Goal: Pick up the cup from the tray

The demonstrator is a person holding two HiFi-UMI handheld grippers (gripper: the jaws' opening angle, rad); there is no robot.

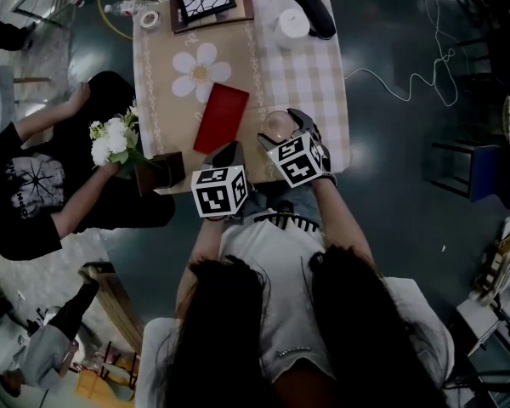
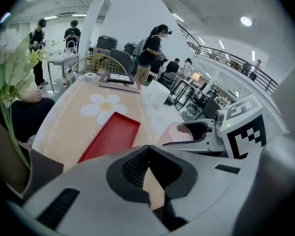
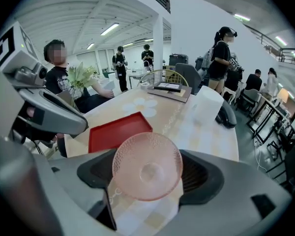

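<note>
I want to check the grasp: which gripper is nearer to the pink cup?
Right. The right gripper has the pink cup between its fingers, off the red tray. The left gripper is shut and empty, apart from the cup, on its left side.

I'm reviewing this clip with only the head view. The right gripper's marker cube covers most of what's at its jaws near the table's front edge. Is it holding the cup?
Observer: Yes. In the right gripper view the right gripper is shut on the cup, a pink textured glass, with one jaw on each side.
Operator: And the left one, under its cube?
Observer: The left gripper view shows the left gripper shut, tips touching, nothing between them.
</note>
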